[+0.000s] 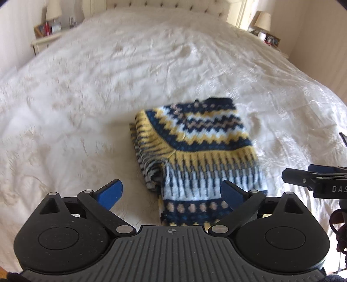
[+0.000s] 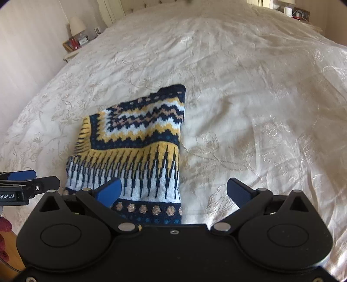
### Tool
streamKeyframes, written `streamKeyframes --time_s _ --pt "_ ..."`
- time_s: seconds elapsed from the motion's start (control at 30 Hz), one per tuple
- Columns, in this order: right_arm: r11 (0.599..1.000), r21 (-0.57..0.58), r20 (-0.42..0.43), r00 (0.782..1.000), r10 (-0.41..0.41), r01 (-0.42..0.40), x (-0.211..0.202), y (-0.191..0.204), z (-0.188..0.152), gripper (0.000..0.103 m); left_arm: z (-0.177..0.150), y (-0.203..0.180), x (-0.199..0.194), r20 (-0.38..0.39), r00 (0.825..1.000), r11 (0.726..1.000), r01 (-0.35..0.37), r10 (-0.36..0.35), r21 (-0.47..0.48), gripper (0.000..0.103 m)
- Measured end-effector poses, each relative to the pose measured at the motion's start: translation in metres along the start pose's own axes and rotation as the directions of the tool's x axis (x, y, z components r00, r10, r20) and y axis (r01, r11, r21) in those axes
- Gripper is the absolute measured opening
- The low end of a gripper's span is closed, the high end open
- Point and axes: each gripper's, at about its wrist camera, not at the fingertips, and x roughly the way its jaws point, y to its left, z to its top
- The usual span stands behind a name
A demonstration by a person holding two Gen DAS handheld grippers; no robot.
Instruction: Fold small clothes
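A: What is shown, largest first?

B: One bed (image 1: pixel 151 65), spread in cream brocade; on it one patterned knit sweater (image 1: pixel 195 151), lying near the foot edge, already doubled into a narrow bundle.

A: And the tongs?

B: Two. The left gripper (image 1: pixel 171 193) and right gripper (image 2: pixel 173 191) both stand with blue fingers apart, holding nothing, poised just above the sweater's hem.

A: Which step?

B: Seemingly between folds. The next move likely calls for pinching the near hem at both corners and carrying it toward the collar.

A: Lesser items?

B: Two bedside lamps (image 1: pixel 53 9).
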Motion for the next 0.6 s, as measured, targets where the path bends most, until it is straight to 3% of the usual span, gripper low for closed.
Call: streamKeyframes --time_s 0.2,0.37,0.5,0.6 --pt "0.998 -0.018 0.09 0.994 0.058 -0.056 -0.045 0.004 0.001 0.102 0.012 -0.03 -0.049 0.095 0.994 0.998 -0.063 0.061 0.014 0.098" --pt "0.995 -0.061 0.161 0.983 0.084 -0.075 -0.074 0.01 0.001 0.102 0.017 -0.046 -0.083 0.185 0.971 0.988 -0.152 0.153 -0.022 0.097" --pt "0.995 -0.097 0.21 0.977 0.045 -0.025 -0.097 0.019 -0.002 0.102 0.017 -0.057 -0.102 0.22 0.943 0.968 -0.247 0.252 -0.048 0.097" --pt "0.996 -0.091 0.204 0.979 -0.001 0.02 -0.107 0.023 -0.003 0.102 0.015 -0.061 -0.108 0.204 0.946 0.967 -0.247 0.253 -0.055 0.097"
